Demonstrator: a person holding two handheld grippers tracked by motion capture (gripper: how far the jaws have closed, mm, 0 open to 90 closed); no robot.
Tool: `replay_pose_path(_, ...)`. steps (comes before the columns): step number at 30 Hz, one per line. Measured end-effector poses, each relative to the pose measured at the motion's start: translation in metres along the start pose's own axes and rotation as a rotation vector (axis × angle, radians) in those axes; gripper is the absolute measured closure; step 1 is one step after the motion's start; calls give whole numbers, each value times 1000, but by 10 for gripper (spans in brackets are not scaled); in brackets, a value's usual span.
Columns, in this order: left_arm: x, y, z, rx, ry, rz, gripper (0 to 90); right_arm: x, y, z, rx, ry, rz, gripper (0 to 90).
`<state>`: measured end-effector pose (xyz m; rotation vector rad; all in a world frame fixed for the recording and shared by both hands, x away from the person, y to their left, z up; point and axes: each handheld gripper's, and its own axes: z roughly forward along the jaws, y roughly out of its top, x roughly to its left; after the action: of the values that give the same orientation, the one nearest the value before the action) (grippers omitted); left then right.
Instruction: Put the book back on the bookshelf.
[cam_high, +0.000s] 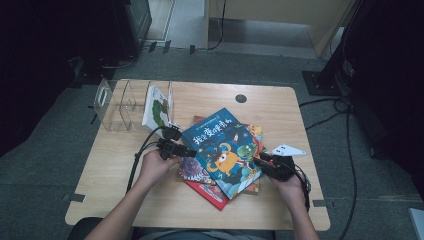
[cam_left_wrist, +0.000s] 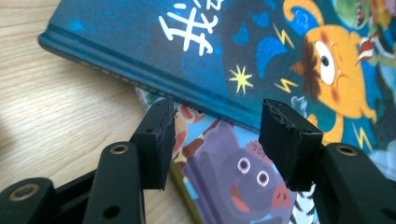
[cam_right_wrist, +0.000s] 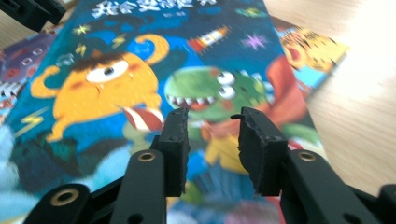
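Flanking the blue monster book, top of a loose pile at table centre: my left claw at nine o'clock, right claw at three, both parted, empty. One book stands in the clear rack at eleven; I judge the rest unfiled.

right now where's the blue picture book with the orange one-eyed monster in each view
High view: the blue picture book with the orange one-eyed monster tops the book pile at table centre, between both grippers.
Left gripper view: blue book spans the upper frame, spine edge just beyond the open jaws.
Right gripper view: blue book spreads beyond the open jaws.
Shared landmark: the orange monster.
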<state>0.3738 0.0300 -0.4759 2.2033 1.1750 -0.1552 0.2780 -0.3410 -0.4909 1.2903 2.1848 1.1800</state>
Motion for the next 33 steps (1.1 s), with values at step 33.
replay_pose_path(33, -7, -6, 5, -60, 101, 78, 585, -19, -30, -28, 76, -72, 97, 838)
